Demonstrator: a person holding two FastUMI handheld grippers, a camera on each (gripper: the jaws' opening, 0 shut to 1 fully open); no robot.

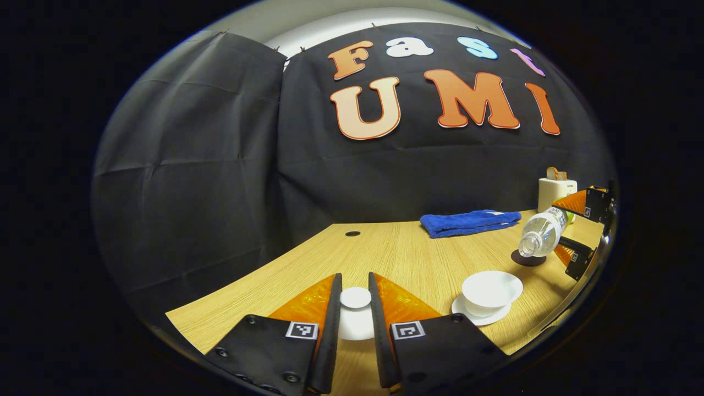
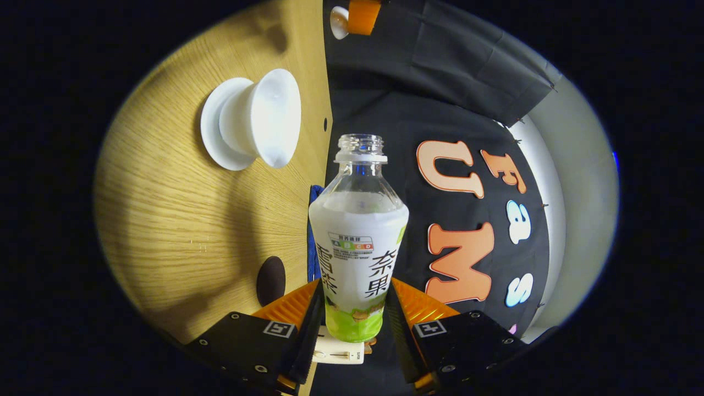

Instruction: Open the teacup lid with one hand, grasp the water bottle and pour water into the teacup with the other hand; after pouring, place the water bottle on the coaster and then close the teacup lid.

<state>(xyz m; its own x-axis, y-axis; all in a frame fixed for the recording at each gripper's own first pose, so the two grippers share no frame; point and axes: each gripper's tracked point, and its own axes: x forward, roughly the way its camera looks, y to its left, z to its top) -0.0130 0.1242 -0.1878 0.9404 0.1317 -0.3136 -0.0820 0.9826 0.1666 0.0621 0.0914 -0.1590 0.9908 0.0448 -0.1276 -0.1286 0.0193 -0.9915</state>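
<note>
The bottle is tipped, no cap on. The white cup sits open on its saucer — the lid is off. The dark coaster lies bare.

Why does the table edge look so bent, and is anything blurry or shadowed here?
In the left gripper view the fisheye lens bows the table edge; the cup looks sharp. In the right gripper view the picture is turned sideways, the bottle is crisp, and a soft dark shadow lies across the wood by the coaster.
</note>
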